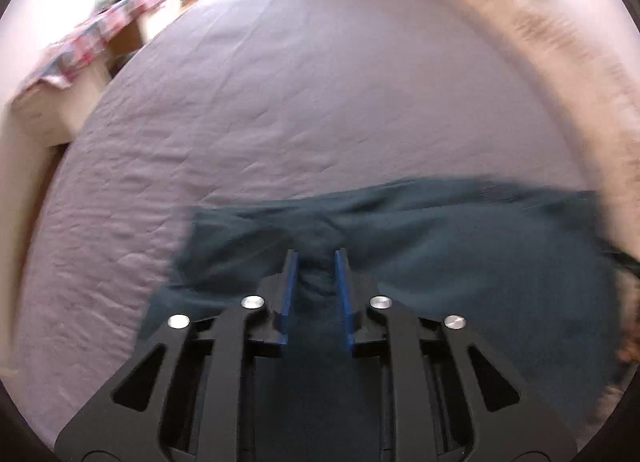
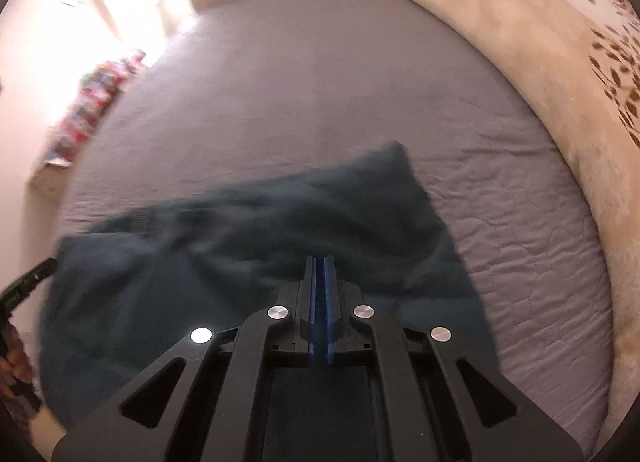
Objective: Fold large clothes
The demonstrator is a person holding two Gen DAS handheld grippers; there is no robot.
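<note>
left claw [image 1: 316, 258] clamped on bunched dark teal garment [image 1: 440, 246]; right claw [image 2: 319, 262] pinched closed over it on grey bed sheet [image 2: 300, 74], corner at 12 o'clock.

No legible text, label, brand, number or sign in either wrist view. The patterned red-and-white cloth [image 1: 100, 28] at the far left is too blurred to show any lettering.

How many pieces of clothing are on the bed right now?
1: a dark teal garment lies on the grey bedsheet at the near edge, bunched in the left claw. More could lie outside these views.
</note>
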